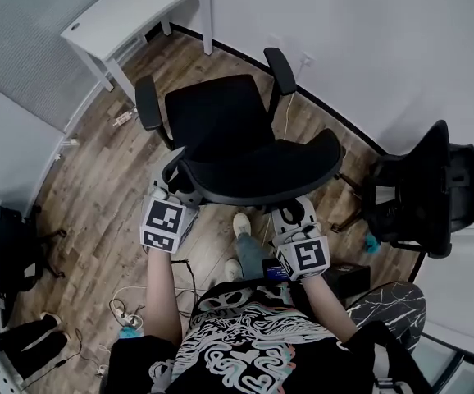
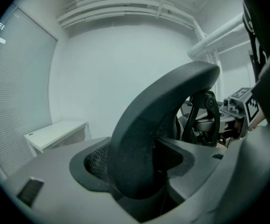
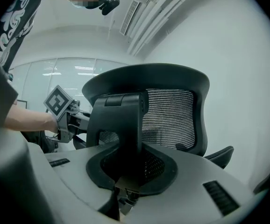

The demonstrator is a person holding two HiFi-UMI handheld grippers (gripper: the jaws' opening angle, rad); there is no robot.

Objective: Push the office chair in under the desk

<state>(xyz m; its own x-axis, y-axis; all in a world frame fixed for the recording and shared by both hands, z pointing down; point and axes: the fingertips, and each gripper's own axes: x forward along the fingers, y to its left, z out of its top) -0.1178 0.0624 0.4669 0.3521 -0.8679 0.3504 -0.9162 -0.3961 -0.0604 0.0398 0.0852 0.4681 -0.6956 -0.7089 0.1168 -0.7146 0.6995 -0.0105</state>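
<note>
Left gripper [image 2: 135,162] is clamped on the backrest [image 2: 158,125], with the black rim filling the gap between the jaws. Right gripper [image 3: 132,167] is closed part-way on a black upright [image 3: 118,120] behind the mesh. I think that's the back's support, though the wide lens makes it hard to call. Both my holds sit high on the chair [image 1: 225,130]. It stands mid-floor, well apart from the desk [image 1: 134,11], which is up in the far left corner.

So, what can bite me here?

- **Steering:** The desk lies left of where the seat faces, so a straight shove sends the chair at the wall [image 1: 344,39], not under the top. I'd have to steer, and an uneven push from two hands could spin it on its base.
- **High hold:** Pushing this high may rock the back instead of rolling the chair.
- **Armrests:** The armrests [image 1: 148,105] look the likeliest thing to catch the desk edge or a leg.
- **Floor:** A power strip [image 1: 122,119] lies just beside the desk's near leg, and a wheel could snag on it.
- **Grip:** The rim is smooth and curved, so the left jaws could slide along it if I lean sideways.
- **Second chair:** The second chair [image 1: 421,187] stands near on my right, so a swing that way could clip it.
</note>
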